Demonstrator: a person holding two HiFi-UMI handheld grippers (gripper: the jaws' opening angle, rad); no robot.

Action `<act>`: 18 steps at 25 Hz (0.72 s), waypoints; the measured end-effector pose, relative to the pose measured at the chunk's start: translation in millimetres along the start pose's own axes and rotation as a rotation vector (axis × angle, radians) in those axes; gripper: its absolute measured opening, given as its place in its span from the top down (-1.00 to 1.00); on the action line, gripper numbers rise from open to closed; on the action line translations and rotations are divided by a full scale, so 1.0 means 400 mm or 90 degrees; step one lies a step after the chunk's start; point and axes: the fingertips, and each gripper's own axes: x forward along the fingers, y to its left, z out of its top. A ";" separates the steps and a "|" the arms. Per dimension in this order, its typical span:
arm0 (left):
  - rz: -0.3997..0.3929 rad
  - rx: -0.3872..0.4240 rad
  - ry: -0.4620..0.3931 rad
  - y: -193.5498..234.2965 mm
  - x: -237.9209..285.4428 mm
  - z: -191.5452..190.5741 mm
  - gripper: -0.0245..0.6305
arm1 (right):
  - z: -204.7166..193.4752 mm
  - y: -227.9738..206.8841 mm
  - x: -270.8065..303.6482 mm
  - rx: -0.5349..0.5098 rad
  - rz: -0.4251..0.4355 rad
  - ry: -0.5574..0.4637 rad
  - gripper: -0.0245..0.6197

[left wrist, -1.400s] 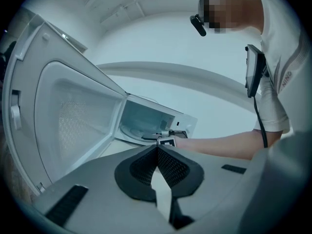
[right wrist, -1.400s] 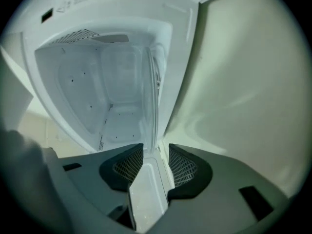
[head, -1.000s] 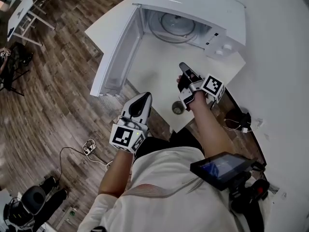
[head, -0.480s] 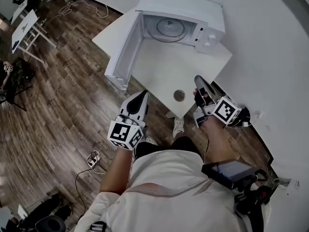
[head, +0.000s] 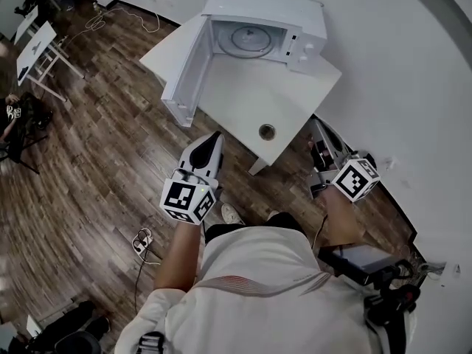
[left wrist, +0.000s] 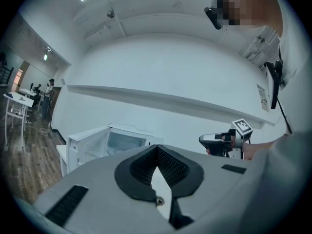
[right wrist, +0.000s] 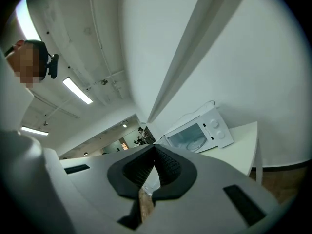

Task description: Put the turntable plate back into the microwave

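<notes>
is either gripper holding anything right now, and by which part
Nothing is held. The left gripper and the right gripper both have their jaws together on nothing; the turntable plate lies inside the microwave.

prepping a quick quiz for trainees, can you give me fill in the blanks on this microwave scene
1. The door of the white microwave stands ____.
2. The round glass turntable plate lies ____ the microwave.
3. The microwave stands on a ____ table.
4. The left gripper and the right gripper, both shut, hold ____.

Missing words: open; inside; white; nothing
</notes>
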 end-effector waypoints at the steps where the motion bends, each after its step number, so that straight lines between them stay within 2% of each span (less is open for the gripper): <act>1: 0.001 0.001 -0.001 -0.016 -0.011 0.003 0.90 | 0.003 0.005 -0.013 0.001 0.000 0.000 0.91; 8: 0.037 0.007 -0.007 -0.116 -0.077 -0.019 0.90 | 0.010 0.015 -0.111 -0.042 0.024 0.012 0.91; 18: 0.072 0.023 -0.008 -0.357 -0.190 -0.050 0.90 | 0.027 0.064 -0.347 -0.144 0.073 0.027 0.91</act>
